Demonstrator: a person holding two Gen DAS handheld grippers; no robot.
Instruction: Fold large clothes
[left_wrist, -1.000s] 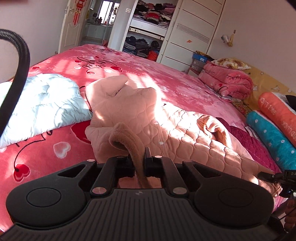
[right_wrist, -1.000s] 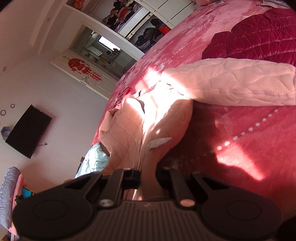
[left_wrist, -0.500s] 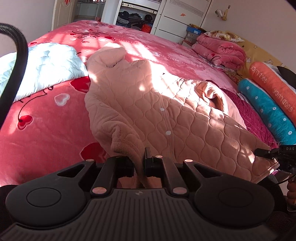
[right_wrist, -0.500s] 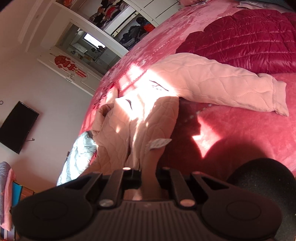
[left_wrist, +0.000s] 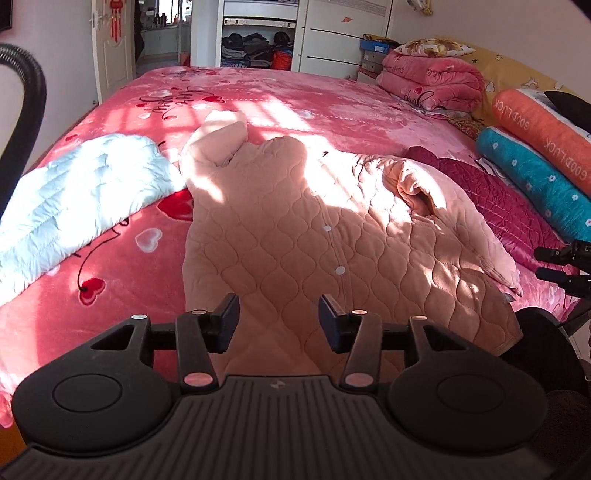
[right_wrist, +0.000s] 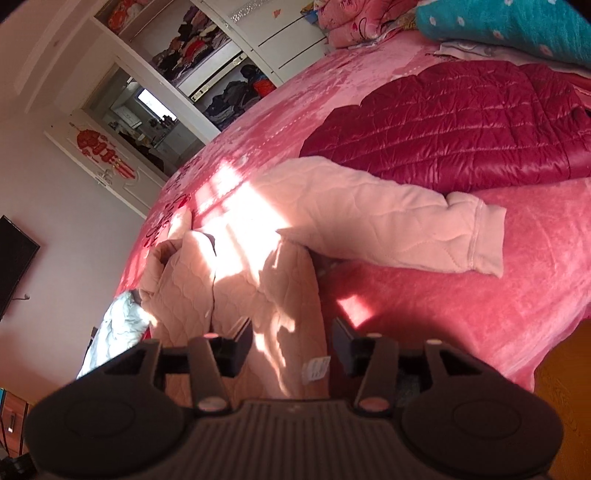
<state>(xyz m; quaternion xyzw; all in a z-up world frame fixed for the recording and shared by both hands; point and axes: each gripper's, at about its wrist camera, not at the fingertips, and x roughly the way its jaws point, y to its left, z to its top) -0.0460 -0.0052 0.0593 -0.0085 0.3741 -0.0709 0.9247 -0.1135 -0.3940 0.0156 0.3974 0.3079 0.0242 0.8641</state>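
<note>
Peach quilted jacket (left_wrist: 314, 240) lies spread on the pink bed (left_wrist: 277, 92), one sleeve (right_wrist: 388, 221) stretched out. Left gripper (left_wrist: 279, 319) and right gripper (right_wrist: 291, 345) have just opened, pads off the cloth. Wardrobe (left_wrist: 332, 37) behind.

Matte black left gripper (left_wrist: 279, 318), ribbed housing, round side discs, silvery screw heads, squared black jaws, ridged black hose (left_wrist: 26, 110), right gripper (right_wrist: 291, 347) seemingly identical
</note>
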